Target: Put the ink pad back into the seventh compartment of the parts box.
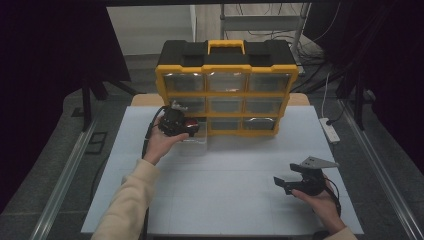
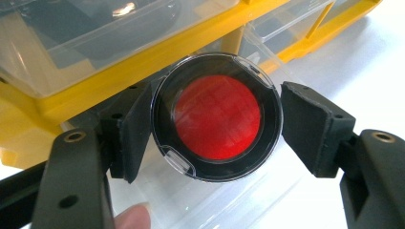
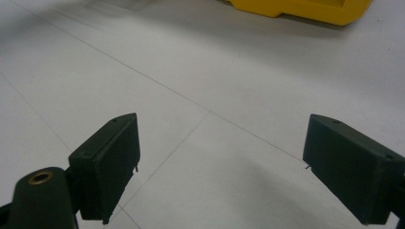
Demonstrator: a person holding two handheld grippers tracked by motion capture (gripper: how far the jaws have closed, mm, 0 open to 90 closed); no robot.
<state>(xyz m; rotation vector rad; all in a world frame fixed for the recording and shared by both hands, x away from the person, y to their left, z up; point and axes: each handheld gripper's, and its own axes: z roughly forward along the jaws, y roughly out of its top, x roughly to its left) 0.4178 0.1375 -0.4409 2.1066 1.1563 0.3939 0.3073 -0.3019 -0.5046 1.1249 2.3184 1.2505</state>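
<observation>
Left gripper view showed the left claw (image 2: pixel 217 119) clamped on a round clear case with a red disc (image 2: pixel 217 117), held just above the pulled-out clear drawer (image 2: pixel 191 205) at the foot of the yellow organizer (image 2: pixel 143 52). The slick rim sat between narrow pads, so a tilt could let it slip. The right claw (image 3: pixel 217 167) gaped empty over the desk (image 3: pixel 229 86).

Left tongs (image 2: pixel 217 119) clamp a round red-centred case (image 2: pixel 217 117) before yellow organizer (image 2: pixel 143 52).
</observation>
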